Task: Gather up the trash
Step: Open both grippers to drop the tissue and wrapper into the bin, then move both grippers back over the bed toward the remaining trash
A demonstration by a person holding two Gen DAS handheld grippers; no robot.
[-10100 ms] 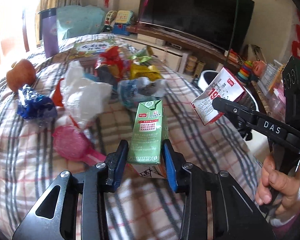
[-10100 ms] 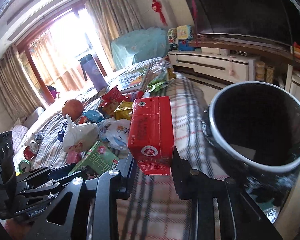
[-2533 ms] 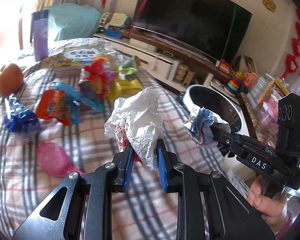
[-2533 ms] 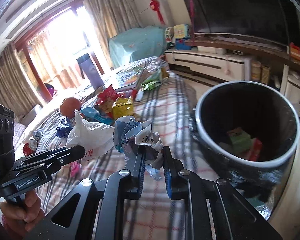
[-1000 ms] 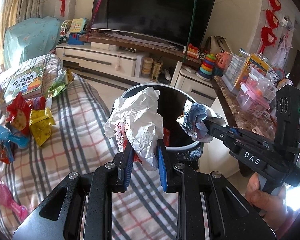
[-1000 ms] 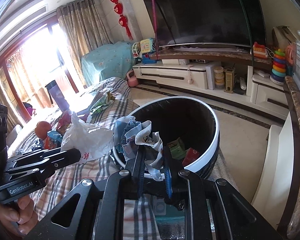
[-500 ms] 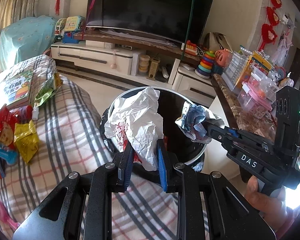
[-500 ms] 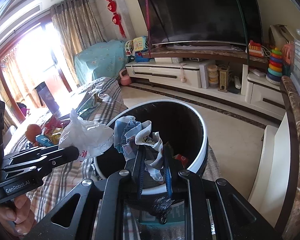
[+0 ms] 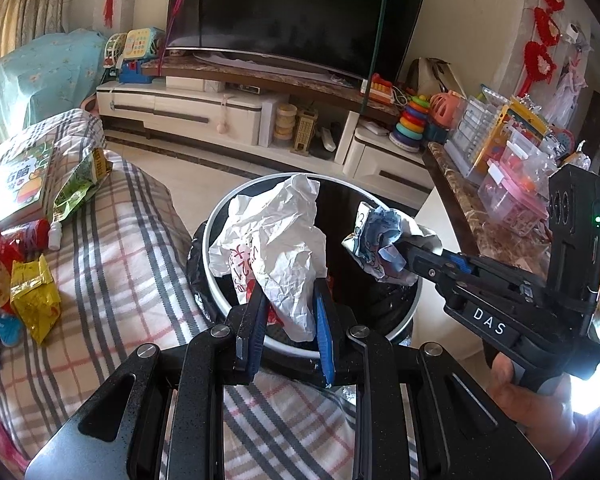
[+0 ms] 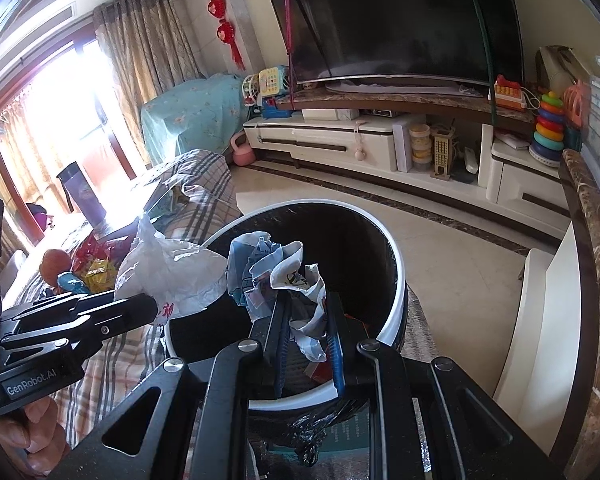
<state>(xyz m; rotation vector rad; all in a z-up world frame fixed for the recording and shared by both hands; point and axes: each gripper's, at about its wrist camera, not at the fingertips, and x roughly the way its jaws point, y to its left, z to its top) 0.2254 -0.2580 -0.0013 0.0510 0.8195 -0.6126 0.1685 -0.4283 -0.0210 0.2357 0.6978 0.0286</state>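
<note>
My left gripper (image 9: 286,330) is shut on a crumpled white plastic bag (image 9: 276,248) with red print and holds it over the near rim of the black trash bin (image 9: 220,220). My right gripper (image 10: 310,350) is shut on a crumpled blue-and-white paper wad (image 10: 276,276) and holds it over the bin's opening (image 10: 396,296). The wad (image 9: 380,246) and the right gripper (image 9: 416,256) also show in the left wrist view, and the bag (image 10: 172,268) in the right wrist view. Some red trash lies inside the bin, mostly hidden.
The plaid-covered table (image 9: 116,248) lies left of the bin, with a yellow packet (image 9: 34,300), red wrappers (image 9: 4,248), a green packet (image 9: 76,188) and a book (image 9: 24,176). A TV stand (image 9: 204,112) and a marble counter (image 10: 596,280) with toys surround the bin.
Both grippers have moved from above the table to over the bin, still holding their trash. In the last half second they came closer to the bin's opening.
</note>
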